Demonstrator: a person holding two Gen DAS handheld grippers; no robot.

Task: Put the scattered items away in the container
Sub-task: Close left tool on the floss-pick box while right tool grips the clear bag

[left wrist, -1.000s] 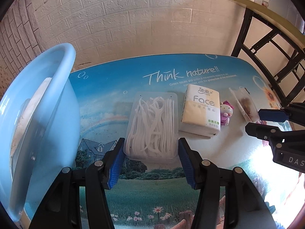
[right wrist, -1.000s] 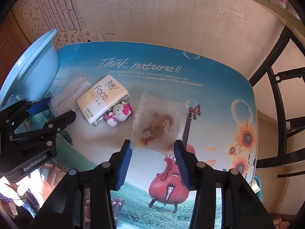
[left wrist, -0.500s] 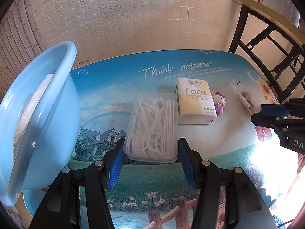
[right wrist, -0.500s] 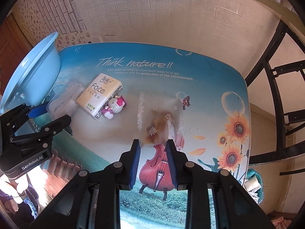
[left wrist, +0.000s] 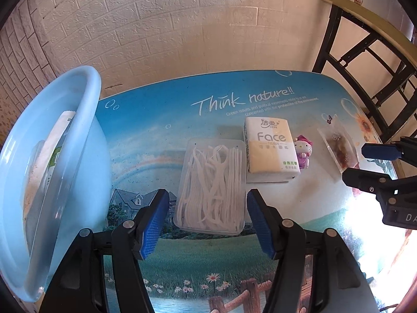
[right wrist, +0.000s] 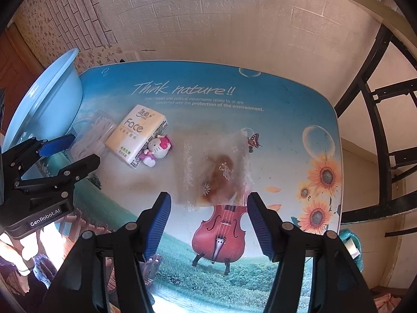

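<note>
Left gripper (left wrist: 204,220) jaws, just opening, stand apart astride the floss-pick box (left wrist: 212,186), basin (left wrist: 52,156) to their left; right gripper (right wrist: 208,219) jaws, just opening, stand apart, clear snack bag (right wrist: 216,169) lying ahead between them.

We see our two black grippers, left gripper (left wrist: 204,221) and right gripper (right wrist: 208,220), with ribbed blue pads, silver screws, and white "GenRobot.AI" lettering on the left body.

on the printed table (left wrist: 161,120), left to right: pale blue plastic basin (left wrist: 86,120), clear floss-pick box (left wrist: 212,186), yellow-white tissue pack (left wrist: 269,148), pink cat figurine (left wrist: 303,151), clear snack pouch (left wrist: 338,143).
</note>
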